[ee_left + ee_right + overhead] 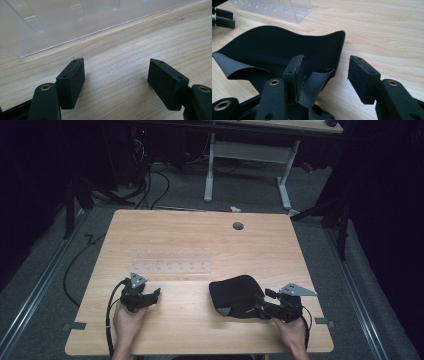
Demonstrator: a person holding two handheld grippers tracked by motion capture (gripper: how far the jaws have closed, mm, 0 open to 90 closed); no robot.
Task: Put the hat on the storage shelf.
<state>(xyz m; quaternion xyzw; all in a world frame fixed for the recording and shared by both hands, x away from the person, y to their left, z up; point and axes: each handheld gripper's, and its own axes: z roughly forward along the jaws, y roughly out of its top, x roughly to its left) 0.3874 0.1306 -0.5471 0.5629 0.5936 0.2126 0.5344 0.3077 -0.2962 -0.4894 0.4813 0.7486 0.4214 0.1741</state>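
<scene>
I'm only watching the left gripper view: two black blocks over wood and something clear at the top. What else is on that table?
Observer: In the high view a black fabric piece lies on the table, to the right of the left gripper.
Operator: Is anything near that fabric?
Observer: Yes, the right gripper is open, and a curled grey flap of the fabric sits between its jaws, against one of them.
Operator: And the clear thing I see?
Observer: It is a long clear plastic rack lying across the middle of the table, just beyond the left gripper.
Operator: Who holds these tools?
Observer: A person's hands reach in from the near edge, one hand on each gripper.
</scene>
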